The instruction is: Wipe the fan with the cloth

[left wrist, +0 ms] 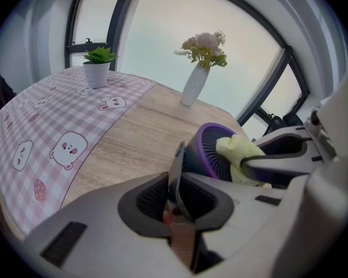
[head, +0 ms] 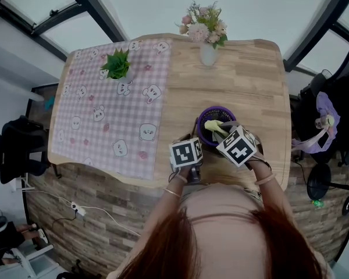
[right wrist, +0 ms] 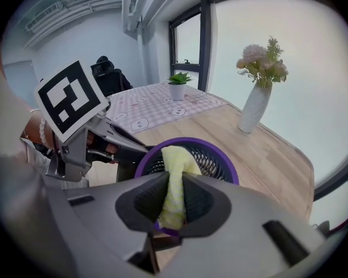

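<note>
A small purple fan [head: 211,114] stands on the wooden table [head: 250,92] near its front edge, grille facing up and toward me. My left gripper [head: 195,136] is shut on a thin dark part of the fan [left wrist: 177,162] at its left side. My right gripper [right wrist: 173,204] is shut on a yellow cloth [right wrist: 175,169], which lies pressed on the fan's grille [right wrist: 211,158]. In the left gripper view the cloth [left wrist: 238,150] bulges over the purple rim [left wrist: 204,143], with the right gripper's fingers [left wrist: 278,162] behind it.
A white vase of flowers [head: 207,50] stands at the table's far edge. A small potted plant [head: 117,65] sits on the pink checked tablecloth [head: 104,121] covering the left half. Black chairs [head: 14,144] stand at the left, and a chair with a bag [head: 323,121] at the right.
</note>
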